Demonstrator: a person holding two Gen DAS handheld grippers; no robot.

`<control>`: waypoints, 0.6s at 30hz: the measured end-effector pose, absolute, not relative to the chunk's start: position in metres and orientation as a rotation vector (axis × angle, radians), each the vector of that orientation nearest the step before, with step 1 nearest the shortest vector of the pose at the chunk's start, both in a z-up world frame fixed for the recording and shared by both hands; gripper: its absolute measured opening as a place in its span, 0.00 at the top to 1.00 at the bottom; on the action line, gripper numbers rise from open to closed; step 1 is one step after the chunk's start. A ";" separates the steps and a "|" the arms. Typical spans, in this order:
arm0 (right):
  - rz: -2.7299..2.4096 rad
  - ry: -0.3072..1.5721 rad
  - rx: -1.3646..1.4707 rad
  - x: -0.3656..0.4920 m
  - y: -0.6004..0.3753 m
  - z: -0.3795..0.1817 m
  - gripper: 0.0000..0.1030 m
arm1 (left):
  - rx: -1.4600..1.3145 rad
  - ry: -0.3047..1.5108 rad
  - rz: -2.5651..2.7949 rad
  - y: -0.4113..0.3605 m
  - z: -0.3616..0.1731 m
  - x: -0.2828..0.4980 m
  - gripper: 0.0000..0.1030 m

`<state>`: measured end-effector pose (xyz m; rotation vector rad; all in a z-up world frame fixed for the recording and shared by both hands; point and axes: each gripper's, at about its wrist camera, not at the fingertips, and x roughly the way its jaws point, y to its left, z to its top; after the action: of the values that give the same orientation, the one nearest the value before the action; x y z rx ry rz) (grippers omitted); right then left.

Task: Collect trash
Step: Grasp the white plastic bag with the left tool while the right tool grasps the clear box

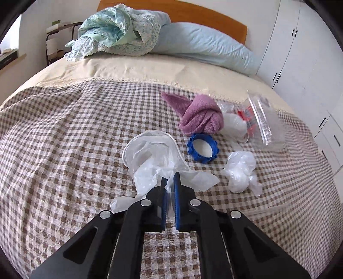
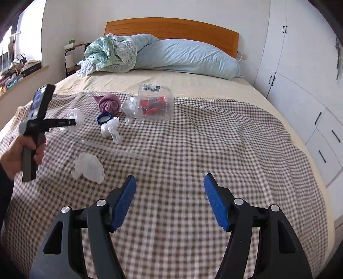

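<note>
2 grippers over checked bed cover [image 1: 64, 139]. Left gripper [image 1: 170, 180]: jaws pinching thin white plastic bag [image 1: 150, 150] lying on the cover, beside blue ring [image 1: 202, 148]. Right gripper [image 2: 169, 182]: jaws spread, nothing between, well apart from clear container [image 2: 155, 103].

1. The left wrist camera looks steeply down along its fingers, close over the checked blanket [image 1: 64, 150], headboard [image 1: 193, 15] at twelve o'clock.
2. The right wrist camera sits farther back, probably higher, facing likewise.
3. Both share the purple towel [image 1: 199, 118] and pillow [image 2: 193, 58].
</note>
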<state>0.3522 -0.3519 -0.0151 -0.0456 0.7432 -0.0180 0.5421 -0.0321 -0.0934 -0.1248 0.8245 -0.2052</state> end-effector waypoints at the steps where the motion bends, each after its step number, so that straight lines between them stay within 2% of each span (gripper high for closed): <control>1: -0.053 0.743 -0.056 0.369 -0.349 -0.020 0.38 | -0.151 0.806 -0.211 -0.028 -0.089 0.540 0.98; 11: -0.105 0.674 -0.569 0.514 -0.247 -0.078 0.38 | -0.332 0.840 -0.220 0.006 -0.105 0.549 0.98; 16: -0.258 0.626 -0.839 0.557 -0.213 -0.114 0.38 | -0.377 0.837 -0.242 0.009 -0.106 0.548 0.98; 17: -0.292 0.594 -0.859 0.560 -0.212 -0.115 0.40 | -0.379 0.835 -0.237 0.010 -0.106 0.548 0.98; 18: -0.296 0.607 -0.854 0.564 -0.214 -0.114 0.62 | -0.382 0.835 -0.241 0.011 -0.106 0.547 0.98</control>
<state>0.5636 -0.2141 -0.1144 -0.8539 0.6070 -0.2961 0.5472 0.0107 -0.1059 -0.3821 0.8351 -0.2410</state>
